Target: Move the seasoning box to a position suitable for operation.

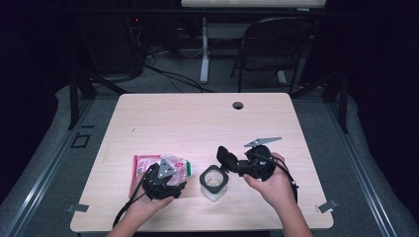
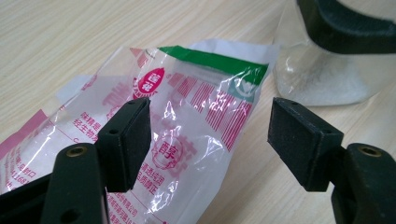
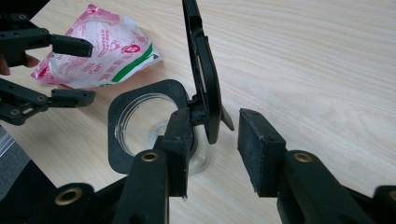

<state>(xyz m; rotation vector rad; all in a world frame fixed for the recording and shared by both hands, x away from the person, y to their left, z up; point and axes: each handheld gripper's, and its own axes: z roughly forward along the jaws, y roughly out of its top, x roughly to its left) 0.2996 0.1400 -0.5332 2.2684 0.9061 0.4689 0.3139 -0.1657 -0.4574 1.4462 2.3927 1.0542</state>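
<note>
A pink and white plastic bag (image 1: 146,163) with a green stripe lies flat on the table at the front left. My left gripper (image 1: 173,177) hovers right over the bag (image 2: 196,93), jaws open (image 2: 210,135), pads clear of the film. Right of it stands a clear jar (image 1: 214,183) with a black collar (image 3: 116,126) and some white grains at the bottom (image 2: 327,79). Its black flip lid (image 3: 203,70) stands upright. My right gripper (image 1: 228,160) is at the jar's hinge side, open (image 3: 219,149), with the lid's lower edge just beyond its left pad.
The wooden table (image 1: 197,118) has a round cable hole (image 1: 238,105) at the back. A folding chair (image 1: 274,49) and a desk leg (image 1: 204,49) stand behind it. The left gripper (image 3: 86,72) appears across the bag (image 3: 100,51) in the right gripper view.
</note>
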